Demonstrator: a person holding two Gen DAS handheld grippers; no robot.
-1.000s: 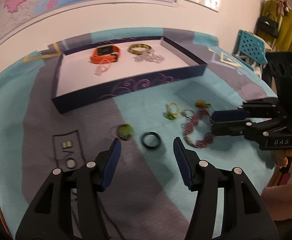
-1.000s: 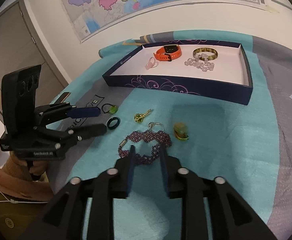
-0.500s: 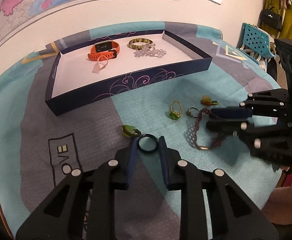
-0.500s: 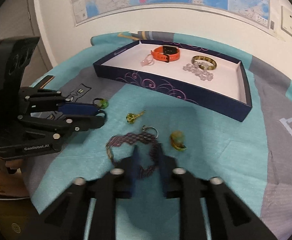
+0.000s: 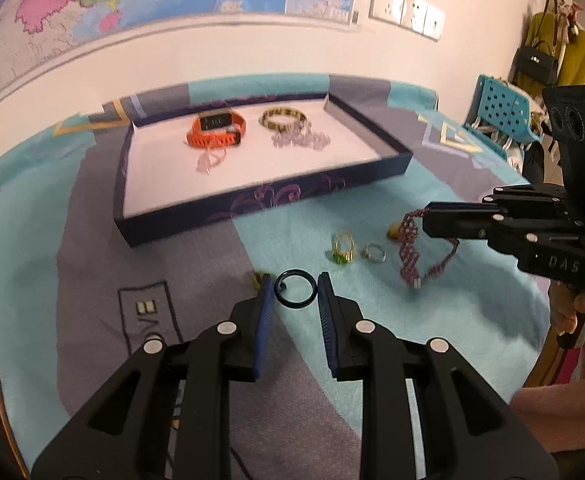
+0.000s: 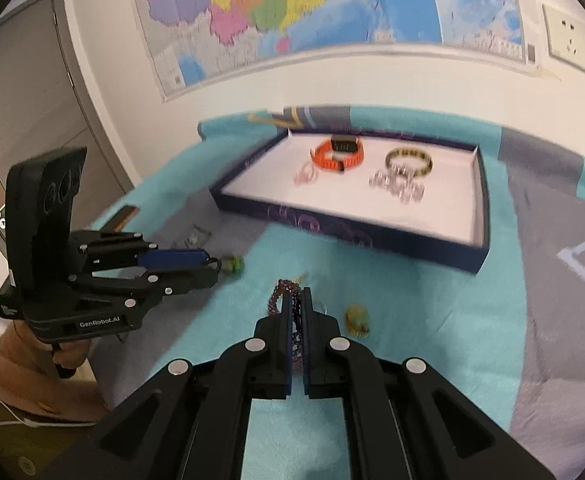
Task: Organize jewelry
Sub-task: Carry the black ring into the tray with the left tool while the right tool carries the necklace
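Both claws have lifted clear of the desk [image 5: 372, 320], left claw [image 5: 295, 292] clamping the dark ring [image 5: 295, 291], right claw [image 6: 301, 312] pinching the purple bracelet [image 5: 412, 248]; each should travel level toward the far tray [image 5: 252, 200].

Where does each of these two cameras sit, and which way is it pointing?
Left wrist view: rides the left gripper, looking along its fingers at the dark ring they clamp; the right gripper and a hand show.
Right wrist view: rides the right gripper, shut on the purple beaded bracelet; the left gripper shows at left.
Both share the jewelry tray, orange watch and teal cloth.
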